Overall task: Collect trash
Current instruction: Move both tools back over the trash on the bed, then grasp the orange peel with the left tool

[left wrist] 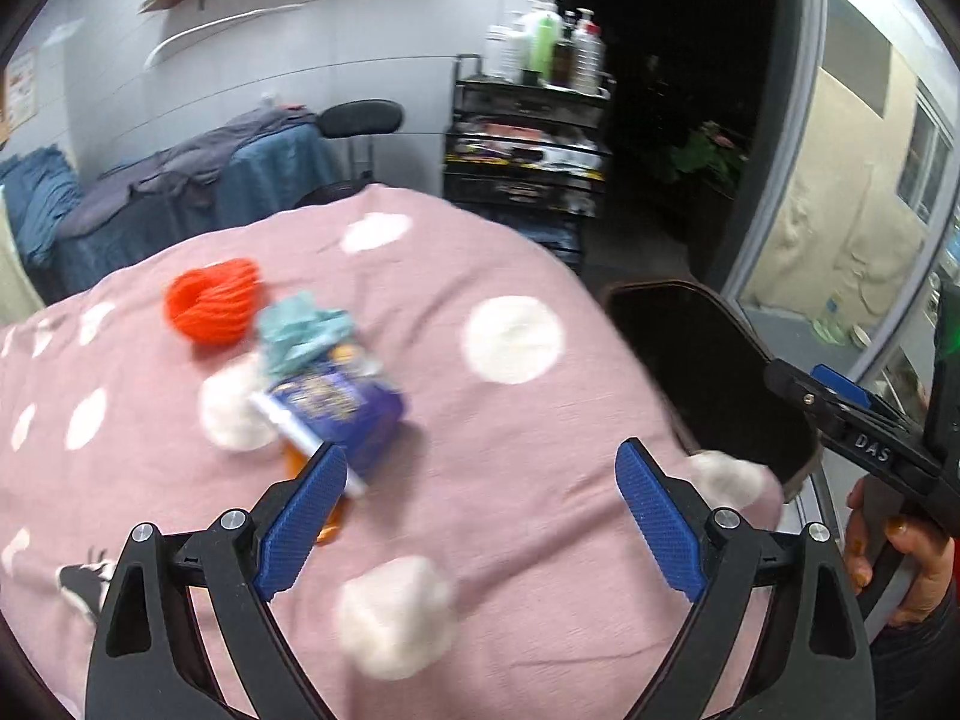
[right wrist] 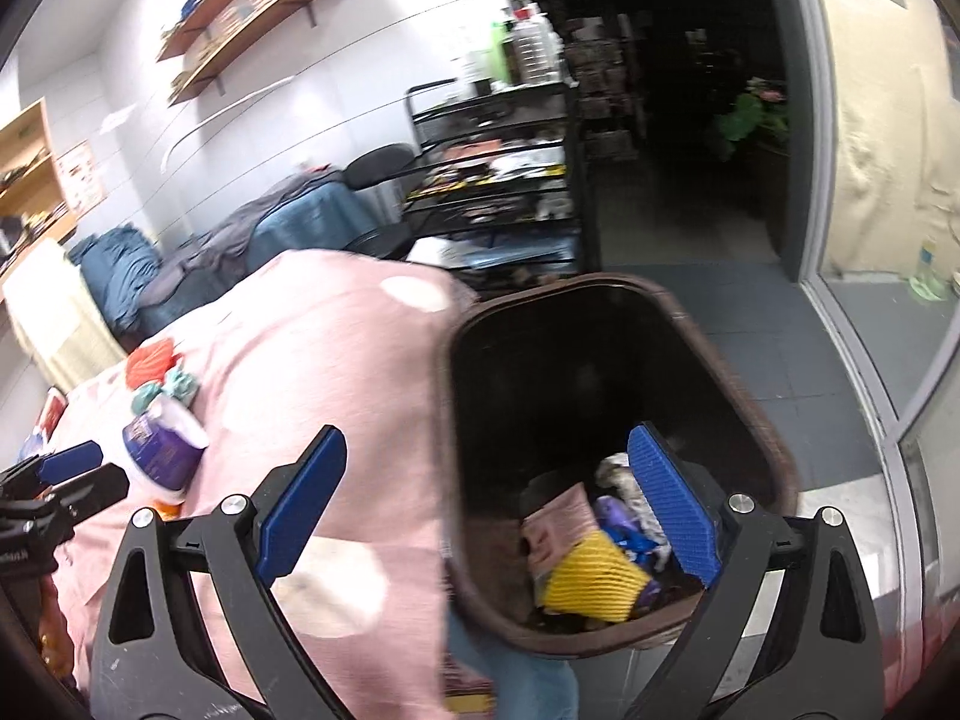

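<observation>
In the left wrist view my left gripper (left wrist: 480,456) stands open over a pink dotted blanket (left wrist: 540,408), with nothing between its pads. Just beyond its left fingertip lie a purple snack tub (left wrist: 354,414), crumpled teal paper (left wrist: 303,330) and a red-orange yarn bundle (left wrist: 213,300). Something orange (left wrist: 330,531) peeks out under the left finger. My right gripper (right wrist: 486,438) is open and empty above a dark brown trash bin (right wrist: 750,408). The bin holds a yellow net (right wrist: 594,576), a pink packet (right wrist: 558,528) and other wrappers. The purple tub (right wrist: 162,450) also shows in the right wrist view.
The bin (left wrist: 702,372) stands on the floor by the blanket's right edge. A black trolley (left wrist: 528,138) with bottles is behind, beside a dark doorway. Blue-covered furniture (left wrist: 180,198) lines the back wall. A glass door (right wrist: 870,240) is at the right. A hand (left wrist: 900,564) holds the right gripper's handle.
</observation>
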The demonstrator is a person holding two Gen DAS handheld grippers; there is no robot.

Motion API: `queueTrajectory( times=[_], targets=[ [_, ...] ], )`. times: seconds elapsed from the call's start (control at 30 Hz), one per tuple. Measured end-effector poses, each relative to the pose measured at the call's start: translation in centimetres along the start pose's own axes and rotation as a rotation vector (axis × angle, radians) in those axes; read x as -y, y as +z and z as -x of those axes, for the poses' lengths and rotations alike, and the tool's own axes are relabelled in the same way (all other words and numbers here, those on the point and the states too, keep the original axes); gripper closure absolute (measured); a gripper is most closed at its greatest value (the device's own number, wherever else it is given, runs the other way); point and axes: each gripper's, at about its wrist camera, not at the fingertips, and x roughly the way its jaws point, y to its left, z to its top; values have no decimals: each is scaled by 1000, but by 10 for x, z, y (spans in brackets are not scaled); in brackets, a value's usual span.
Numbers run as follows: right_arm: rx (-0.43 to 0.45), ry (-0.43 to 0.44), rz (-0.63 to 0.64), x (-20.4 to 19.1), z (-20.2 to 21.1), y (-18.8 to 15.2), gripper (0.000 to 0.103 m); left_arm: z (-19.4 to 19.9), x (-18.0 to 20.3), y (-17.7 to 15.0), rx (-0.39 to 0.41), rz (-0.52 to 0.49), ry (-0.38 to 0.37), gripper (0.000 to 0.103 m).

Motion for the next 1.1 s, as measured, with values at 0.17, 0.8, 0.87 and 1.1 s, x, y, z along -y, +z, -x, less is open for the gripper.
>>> queueTrajectory(
  times=[0.17, 0.8, 0.87, 1.1],
  targets=[
    [-25, 64, 46, -34, -6, 0, 9, 7, -43, -10, 5, 64, 64, 13],
    [-80, 214, 217, -129, -15, 0, 9, -64, -81, -15, -238, -43, 152, 42],
    [-91, 216, 221, -132, -17, 0, 9, -73, -81, -15, -264, -44, 145, 43],
    [-106, 233, 238, -144, -25, 2, 9, -79, -93, -18, -300, 26, 62, 70]
  ],
)
